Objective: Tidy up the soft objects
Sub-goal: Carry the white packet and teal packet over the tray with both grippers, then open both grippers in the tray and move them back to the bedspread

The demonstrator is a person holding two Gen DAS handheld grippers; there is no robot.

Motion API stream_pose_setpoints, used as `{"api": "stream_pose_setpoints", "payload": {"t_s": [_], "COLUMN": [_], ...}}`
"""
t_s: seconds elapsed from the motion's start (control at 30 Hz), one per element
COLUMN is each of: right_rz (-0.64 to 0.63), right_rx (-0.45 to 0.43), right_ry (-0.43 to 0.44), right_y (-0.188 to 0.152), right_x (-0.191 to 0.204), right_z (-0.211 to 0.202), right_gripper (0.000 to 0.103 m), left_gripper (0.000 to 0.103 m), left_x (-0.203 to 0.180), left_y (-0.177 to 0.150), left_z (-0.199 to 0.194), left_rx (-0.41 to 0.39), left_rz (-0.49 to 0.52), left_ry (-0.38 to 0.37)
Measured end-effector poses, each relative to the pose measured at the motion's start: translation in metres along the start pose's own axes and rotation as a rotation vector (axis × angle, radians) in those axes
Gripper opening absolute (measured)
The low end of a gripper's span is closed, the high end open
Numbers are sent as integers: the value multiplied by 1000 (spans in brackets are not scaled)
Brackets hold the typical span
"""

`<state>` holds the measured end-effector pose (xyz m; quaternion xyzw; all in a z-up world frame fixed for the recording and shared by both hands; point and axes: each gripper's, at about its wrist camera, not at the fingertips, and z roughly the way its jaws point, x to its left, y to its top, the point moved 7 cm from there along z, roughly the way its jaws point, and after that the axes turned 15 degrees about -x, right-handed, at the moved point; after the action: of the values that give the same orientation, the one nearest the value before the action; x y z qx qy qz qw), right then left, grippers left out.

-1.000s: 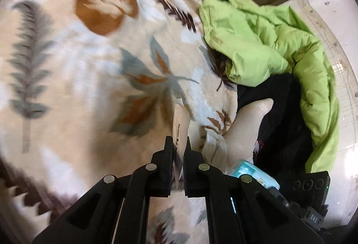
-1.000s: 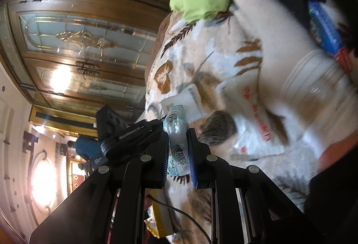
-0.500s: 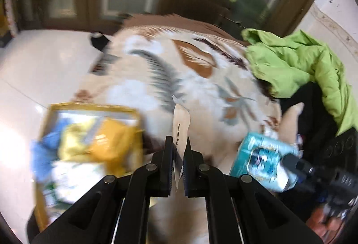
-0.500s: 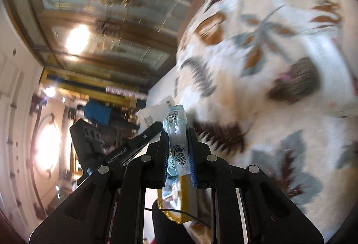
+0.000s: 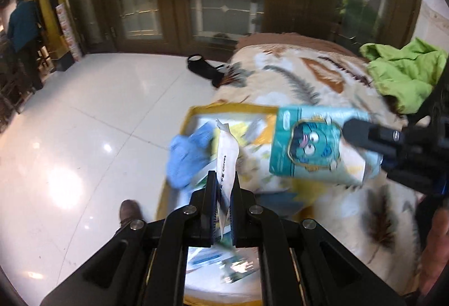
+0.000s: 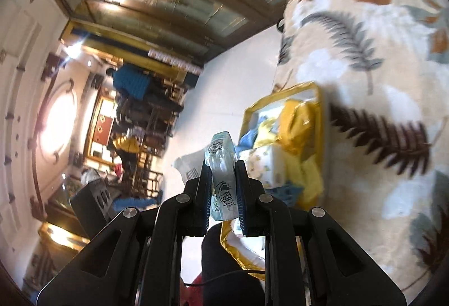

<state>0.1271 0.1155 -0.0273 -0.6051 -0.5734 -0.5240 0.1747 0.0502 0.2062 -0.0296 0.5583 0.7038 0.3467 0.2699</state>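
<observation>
Blanket (image 5: 322, 87) with a leaf print covers the bed beside you, one of it, and a single bright green garment (image 5: 404, 75) lies bunched on its far corner in your left camera. White tiled floor (image 5: 84, 123) spreads out left of the bed. One yellow-rimmed box (image 5: 233, 109) sits at the near edge of the bed, just ahead of and below both tools; your right camera shows the same box (image 6: 283, 98) with yellow, white and blue soft packets heaped inside, too jumbled and blurred to count. A blue cloth item (image 5: 188, 157) bulges at the box's left side, just beside your left tool's tip.

Your right hand-held gripper (image 6: 223, 174) is clamped on one pack of tissues (image 6: 221, 162), which stands up between the pads and pokes out past the fingertips. From your left camera that same tissue pack (image 5: 311, 148), teal with a cartoon face, hangs over the right part of the box, held at its right end by the right tool (image 5: 373, 134).

Your left hand-held gripper (image 5: 223, 188) is pressed together on one thin white packet marked "Gloves" (image 5: 227, 157); the packet rises straight up out of the pads, directly over the box's contents. A brown shoe toe (image 5: 129, 210) shows on the floor below your left tool.
</observation>
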Motion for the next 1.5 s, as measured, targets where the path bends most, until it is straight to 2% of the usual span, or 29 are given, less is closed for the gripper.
{"api": "stream_pose_setpoints", "payload": {"t_s": [0.1,0.3,0.6,0.67,0.73,0.83,1.0,1.07,1.13,1.23,1.5], "right_rz": [-32,-70,-125,-130,-129,-150,-157,-154,-158,-148,-138], "right_rx": [30,84,101,108,114,93,46,51,61,64,62], "right_ry": [-5,-58,-124,-138,-158,-171,-154,-143,-148,-143,-147], "right_y": [-13,-35,-45,-47,-47,-45,-35,-34,-37,-41,-44], "right_x": [7,-2,-18,-20,-22,-23,-13,-11,-12,-13,-16], "right_z": [19,51,65,69,67,62,43,39,36,32,17], "right_gripper": [15,15,15,19,28,29,29,29,29,29,29], "left_gripper": [5,5,5,6,7,8,23,32,47,49,53], "left_x": [16,23,23,25,26,28,32,33,34,33,27], "left_y": [-12,-19,-27,-29,-29,-28,-25,-21,-16,-7,-2], "left_z": [4,13,22,22,23,22,19,15,10,1,-1], "left_rx": [11,12,10,12,12,11,9,-4,-19,-50,-69], "left_rz": [-20,-22,19,20,13,-9,-42,-60,-76,-78,-77], "left_ry": [27,45,74,76,78,78,75,71,62,55,23]}}
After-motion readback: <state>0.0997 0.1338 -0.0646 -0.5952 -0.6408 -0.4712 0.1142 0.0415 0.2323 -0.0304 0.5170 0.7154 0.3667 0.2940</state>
